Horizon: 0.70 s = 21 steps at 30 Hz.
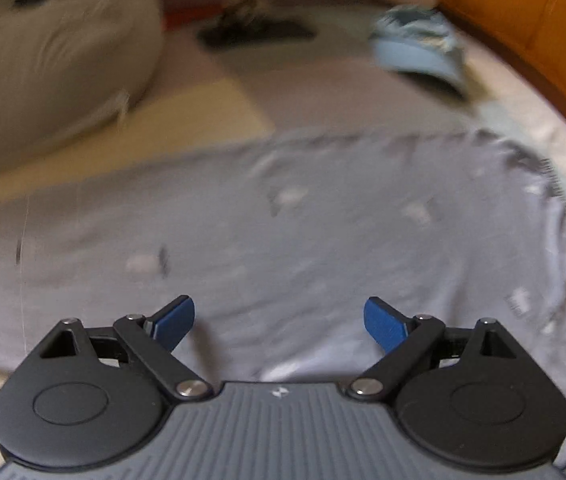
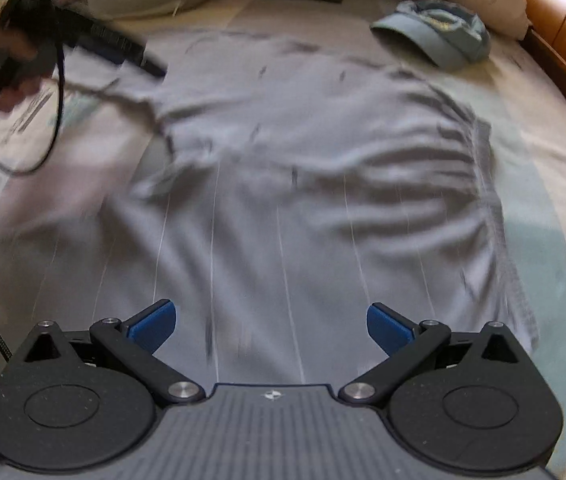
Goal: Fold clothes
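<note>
Both grippers hang over the bed with blue pads spread wide and nothing between them: the left gripper (image 1: 279, 322) and the right gripper (image 2: 271, 326) each hover above the grey T-shirt (image 2: 291, 184), neither touching it. That shirt lies spread flat and wrinkled across the middle of the bed (image 2: 555, 184), a blue cap (image 2: 435, 36) beyond it near the orange headboard (image 2: 563, 4), a pillow (image 1: 51, 68) toward the far left corner.
</note>
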Each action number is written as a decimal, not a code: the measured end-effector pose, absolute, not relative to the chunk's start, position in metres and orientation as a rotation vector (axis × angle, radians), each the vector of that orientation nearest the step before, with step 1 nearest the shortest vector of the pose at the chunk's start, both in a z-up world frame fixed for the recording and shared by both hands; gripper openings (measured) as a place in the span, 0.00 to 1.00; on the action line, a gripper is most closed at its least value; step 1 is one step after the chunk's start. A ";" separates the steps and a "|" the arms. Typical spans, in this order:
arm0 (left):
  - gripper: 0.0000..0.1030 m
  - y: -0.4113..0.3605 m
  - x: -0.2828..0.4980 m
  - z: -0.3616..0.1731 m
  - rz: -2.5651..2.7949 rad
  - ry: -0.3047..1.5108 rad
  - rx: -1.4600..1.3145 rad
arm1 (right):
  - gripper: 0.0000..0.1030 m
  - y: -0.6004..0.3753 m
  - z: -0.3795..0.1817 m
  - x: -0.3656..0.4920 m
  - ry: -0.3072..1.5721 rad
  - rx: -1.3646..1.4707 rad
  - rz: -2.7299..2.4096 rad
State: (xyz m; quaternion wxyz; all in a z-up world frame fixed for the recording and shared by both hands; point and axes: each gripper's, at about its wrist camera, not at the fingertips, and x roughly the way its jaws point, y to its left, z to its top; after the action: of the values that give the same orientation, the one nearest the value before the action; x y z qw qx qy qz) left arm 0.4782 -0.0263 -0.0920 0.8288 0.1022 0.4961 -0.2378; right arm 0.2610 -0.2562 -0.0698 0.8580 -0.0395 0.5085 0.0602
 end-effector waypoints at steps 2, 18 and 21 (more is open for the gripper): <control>0.93 -0.018 0.466 -0.096 -0.499 1.049 0.229 | 1.00 -0.254 -0.071 0.276 1.055 -0.066 0.126; 0.93 -0.100 0.523 -0.066 -0.581 0.890 0.263 | 1.00 -0.260 -0.097 0.271 1.048 -0.020 0.097; 0.93 -0.126 0.532 -0.085 -0.532 0.893 0.323 | 1.00 -0.259 -0.097 0.268 1.035 -0.015 0.093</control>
State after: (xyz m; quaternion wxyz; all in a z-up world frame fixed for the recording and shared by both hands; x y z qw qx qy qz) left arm 0.5321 -0.1260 -0.0855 0.8555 0.1537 0.4249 -0.2531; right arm 0.2679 -0.2592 -0.0965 0.8680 -0.0074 0.4945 0.0445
